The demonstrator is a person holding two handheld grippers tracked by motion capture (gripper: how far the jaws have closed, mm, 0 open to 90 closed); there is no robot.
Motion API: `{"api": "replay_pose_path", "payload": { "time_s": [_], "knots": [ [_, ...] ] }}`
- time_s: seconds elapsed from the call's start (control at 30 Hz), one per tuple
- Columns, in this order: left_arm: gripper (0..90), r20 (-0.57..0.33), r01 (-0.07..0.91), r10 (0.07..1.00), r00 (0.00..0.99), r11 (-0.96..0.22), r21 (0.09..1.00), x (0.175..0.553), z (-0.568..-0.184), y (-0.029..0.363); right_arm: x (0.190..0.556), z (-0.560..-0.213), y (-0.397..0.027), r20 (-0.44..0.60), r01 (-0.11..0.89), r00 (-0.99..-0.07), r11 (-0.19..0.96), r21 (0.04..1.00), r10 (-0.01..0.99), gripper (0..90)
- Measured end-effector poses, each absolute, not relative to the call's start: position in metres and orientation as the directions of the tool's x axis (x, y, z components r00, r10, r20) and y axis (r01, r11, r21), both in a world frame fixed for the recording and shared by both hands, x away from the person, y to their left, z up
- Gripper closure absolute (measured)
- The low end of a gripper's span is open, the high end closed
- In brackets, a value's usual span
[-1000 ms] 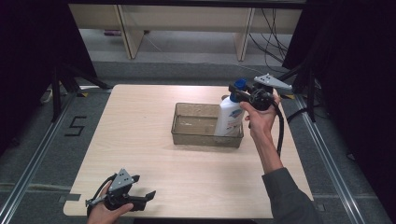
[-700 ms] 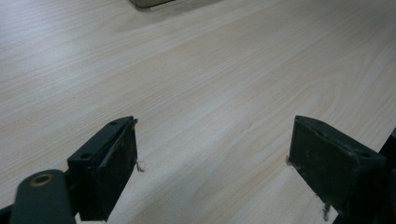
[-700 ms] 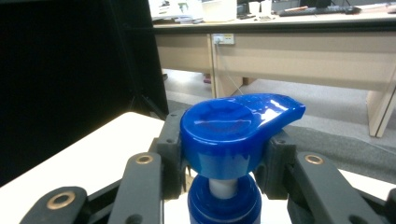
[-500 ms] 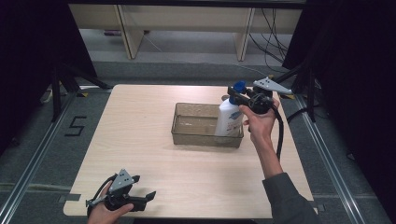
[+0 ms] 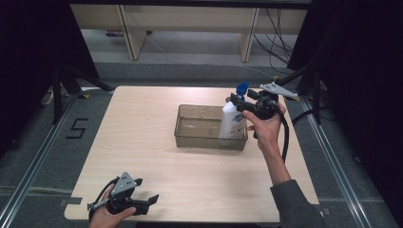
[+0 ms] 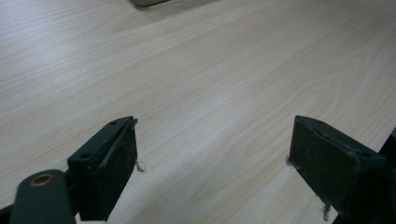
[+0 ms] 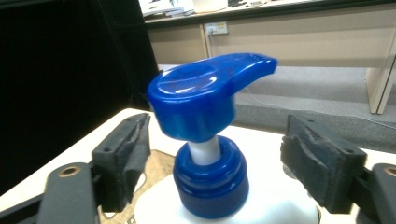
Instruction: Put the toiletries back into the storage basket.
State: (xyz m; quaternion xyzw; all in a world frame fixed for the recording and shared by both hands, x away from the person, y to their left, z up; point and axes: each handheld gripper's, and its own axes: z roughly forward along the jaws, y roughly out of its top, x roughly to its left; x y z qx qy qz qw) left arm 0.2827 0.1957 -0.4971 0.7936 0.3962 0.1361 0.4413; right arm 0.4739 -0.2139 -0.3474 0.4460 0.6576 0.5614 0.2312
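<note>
The pump bottle [image 5: 232, 121] stands upright in the right end of the clear bin [image 5: 209, 140], far right of the middle of the tabletop [image 5: 142, 142], so it looks delivered. The right gripper [image 7: 215, 154] sits level at the bottle's neck; its jaws have just been opening and now stand wide on either side of the blue pump [image 7: 205, 100], touching nothing, probably a release. The left gripper [image 6: 212, 149] rests at the near left edge, jaws wide and empty, apparently parked out of the way.
</note>
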Motion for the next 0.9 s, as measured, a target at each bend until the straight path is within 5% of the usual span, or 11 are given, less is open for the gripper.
{"api": "replay_pose_path", "payload": {
  "time_s": [0.9],
  "knots": [
    [14.9, -0.139, 0.506, 0.751, 0.645, -0.284, 0.815, 0.283, -0.498, 0.195, 0.444, -0.341, -0.219, 0.139, 0.275, -0.498, 0.004, 0.961, 0.856, 19.3]
  ]
}}
